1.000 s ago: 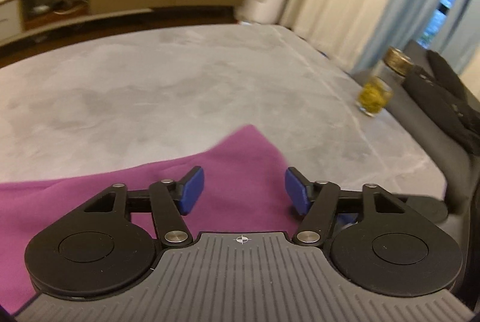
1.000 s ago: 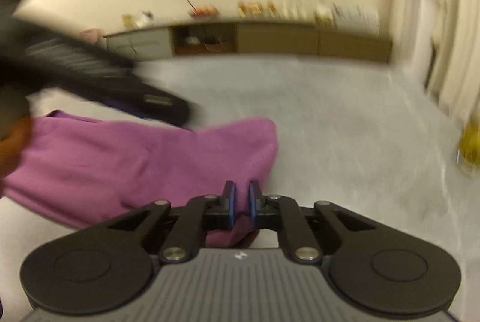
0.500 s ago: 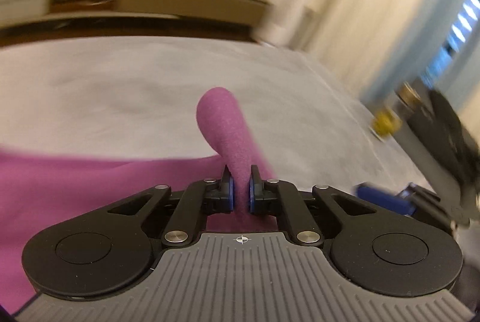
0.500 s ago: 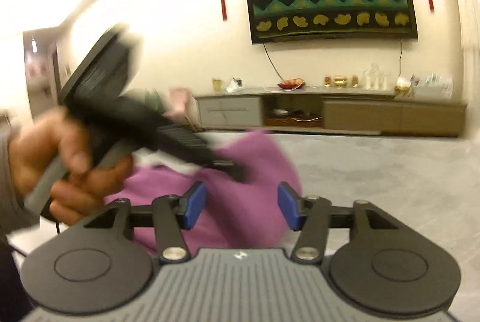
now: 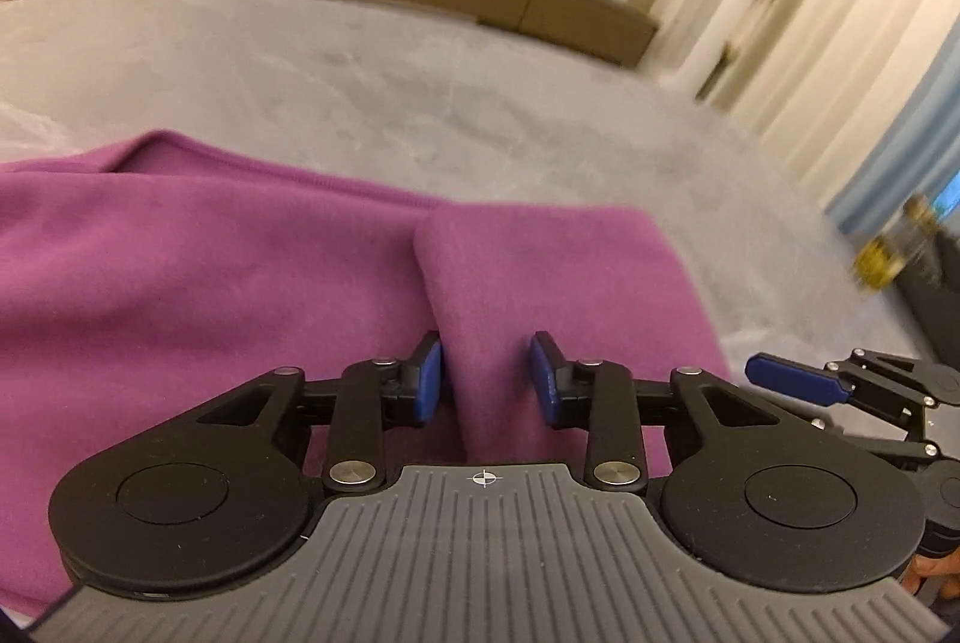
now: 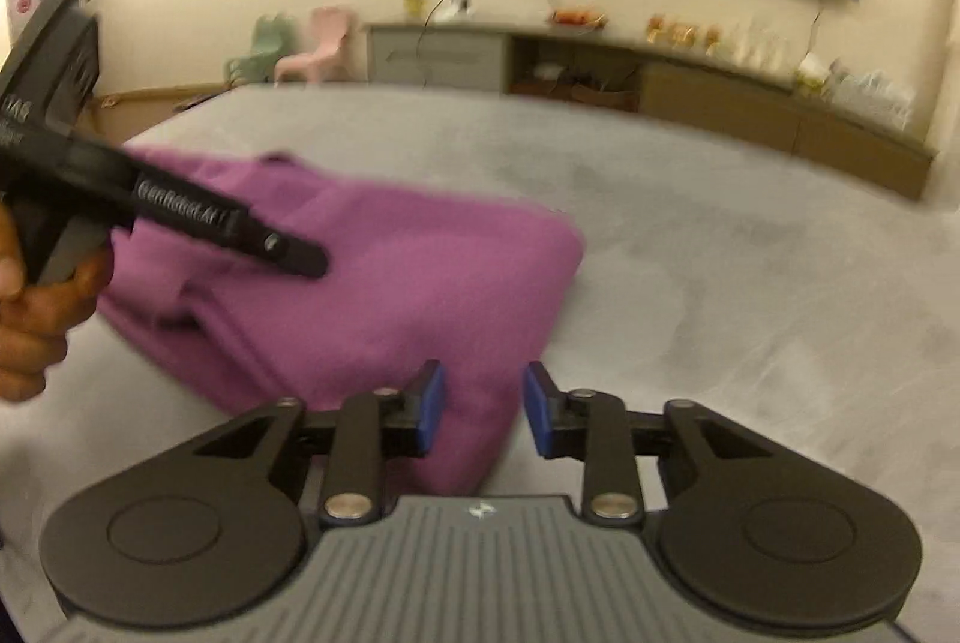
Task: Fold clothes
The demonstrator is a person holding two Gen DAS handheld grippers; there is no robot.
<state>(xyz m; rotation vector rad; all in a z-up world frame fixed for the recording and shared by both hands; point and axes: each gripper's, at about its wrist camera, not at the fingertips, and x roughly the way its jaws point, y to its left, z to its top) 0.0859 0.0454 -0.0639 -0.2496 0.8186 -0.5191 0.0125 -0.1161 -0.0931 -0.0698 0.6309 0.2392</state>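
Done: purple garment [image 5: 252, 283] lies on grey bench [image 5: 420, 103], flap folded over at 3 o'clock.
Left hand-held gripper [image 5: 487, 382]: jaws just opening, narrow, fold between unpinched.
Right hand-held gripper [image 6: 485, 406]: just closing, narrow, garment edge between, unpinched.
Left: further folds, judging by its spread.

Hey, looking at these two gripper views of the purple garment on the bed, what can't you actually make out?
- Garment: near and left parts cut off, left wrist view, by the left gripper body and frame edge.
- Jar: contents unreadable, motion blur, left wrist view.
- Cabinet items: too small and blurred, right wrist view.
- Garment type: folds hide it.
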